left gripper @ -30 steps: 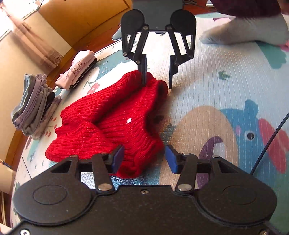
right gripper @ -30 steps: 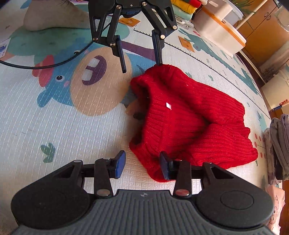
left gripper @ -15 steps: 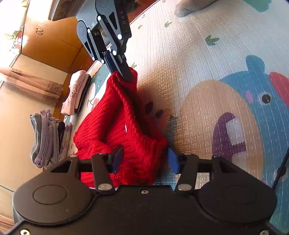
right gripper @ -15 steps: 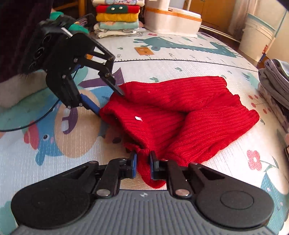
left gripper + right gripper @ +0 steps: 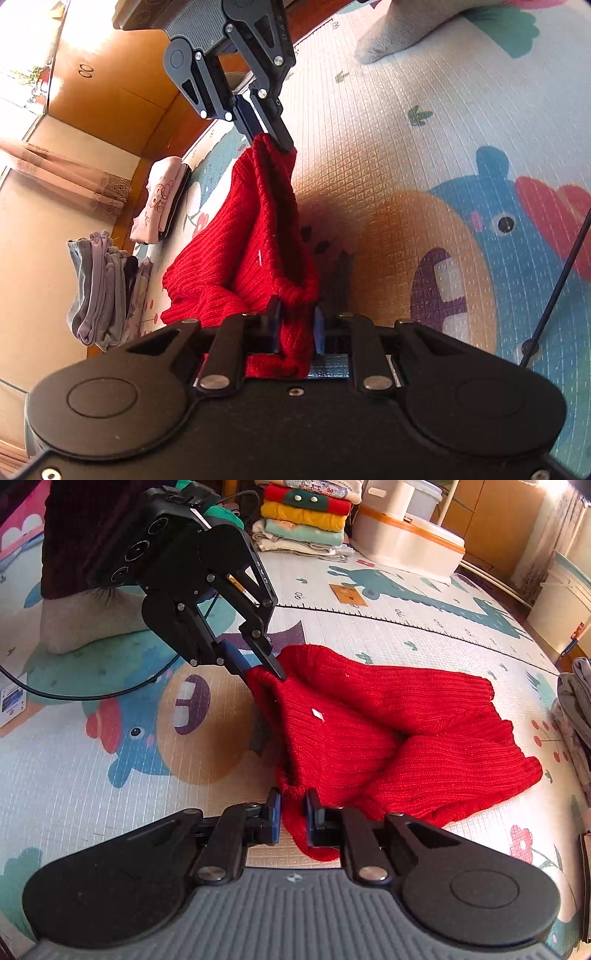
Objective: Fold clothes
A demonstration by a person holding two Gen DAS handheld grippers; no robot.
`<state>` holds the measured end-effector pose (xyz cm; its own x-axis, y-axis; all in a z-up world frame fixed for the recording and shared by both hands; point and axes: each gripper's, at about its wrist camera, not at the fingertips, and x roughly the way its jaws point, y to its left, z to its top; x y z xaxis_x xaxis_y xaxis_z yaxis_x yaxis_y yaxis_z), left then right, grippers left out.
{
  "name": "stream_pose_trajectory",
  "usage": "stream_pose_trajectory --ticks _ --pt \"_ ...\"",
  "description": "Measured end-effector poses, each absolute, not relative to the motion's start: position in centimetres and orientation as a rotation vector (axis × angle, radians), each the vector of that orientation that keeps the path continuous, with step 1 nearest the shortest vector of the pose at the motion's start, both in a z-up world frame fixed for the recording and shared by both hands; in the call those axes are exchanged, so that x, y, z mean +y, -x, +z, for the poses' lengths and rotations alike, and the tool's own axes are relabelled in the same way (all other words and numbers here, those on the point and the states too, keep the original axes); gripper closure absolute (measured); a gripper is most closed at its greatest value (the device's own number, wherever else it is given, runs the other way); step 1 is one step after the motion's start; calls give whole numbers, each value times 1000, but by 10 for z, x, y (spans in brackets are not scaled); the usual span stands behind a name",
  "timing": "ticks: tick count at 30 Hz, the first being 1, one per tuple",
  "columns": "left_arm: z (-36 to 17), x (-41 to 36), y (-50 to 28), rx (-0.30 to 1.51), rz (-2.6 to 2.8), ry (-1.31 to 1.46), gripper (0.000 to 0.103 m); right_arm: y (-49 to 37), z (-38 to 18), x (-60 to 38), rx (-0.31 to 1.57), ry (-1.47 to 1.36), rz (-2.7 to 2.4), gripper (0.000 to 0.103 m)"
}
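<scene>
A cartoon play mat (image 5: 369, 635) covers the floor, printed with a ruler strip on which "90" and, less clearly, "70" can be read beside a green crocodile figure. On it lies the red knitted sweater (image 5: 388, 734), most of its body spread on the mat, one ribbed edge lifted between the two tools; a small white tag (image 5: 317, 713) on the knit is too small to read. The left tool (image 5: 295, 328) has just been closing, and its blue pads now pinch a bunched fold of that edge. The right tool (image 5: 291, 812) has likewise just closed on the other end of the same edge, red knit pressed between its pads. Behind stand a stack of folded clothes (image 5: 306, 513) and a white lidded bin (image 5: 410, 542); a grey folded pile (image 5: 99, 288) and a pink folded garment (image 5: 159, 199) with a cartoon print lie at the mat's border. Raised lettering on the right tool's linkage is not legible.
</scene>
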<state>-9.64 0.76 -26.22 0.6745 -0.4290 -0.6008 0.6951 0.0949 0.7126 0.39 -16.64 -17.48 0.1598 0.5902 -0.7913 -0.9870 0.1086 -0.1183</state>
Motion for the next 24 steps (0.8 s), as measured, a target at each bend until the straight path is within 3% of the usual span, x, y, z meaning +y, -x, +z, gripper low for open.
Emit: stream_pose_trajectory --ticks 7,9,11,13,20,22,24 --pt "-253 3 91 288 -822 -1140 88 10 -169 -177 571 803 1239 85" --pt "-254 3 93 293 -822 -1142 88 19 -174 -184 527 850 1230 74" --pt "-256 2 93 298 -826 -1145 88 27 -179 -189 495 899 1217 52" --pt "-258 0 94 307 -832 -1142 88 35 -187 -188 463 952 1213 43" --pt "-269 -1 95 299 -846 -1181 87 47 -216 -163 402 1099 1249 44" --pt "-278 2 100 290 -855 -1229 82 43 -224 -155 407 1129 1248 49" --pt "-282 7 105 276 -849 -1255 60 36 -227 -151 431 1134 1243 66"
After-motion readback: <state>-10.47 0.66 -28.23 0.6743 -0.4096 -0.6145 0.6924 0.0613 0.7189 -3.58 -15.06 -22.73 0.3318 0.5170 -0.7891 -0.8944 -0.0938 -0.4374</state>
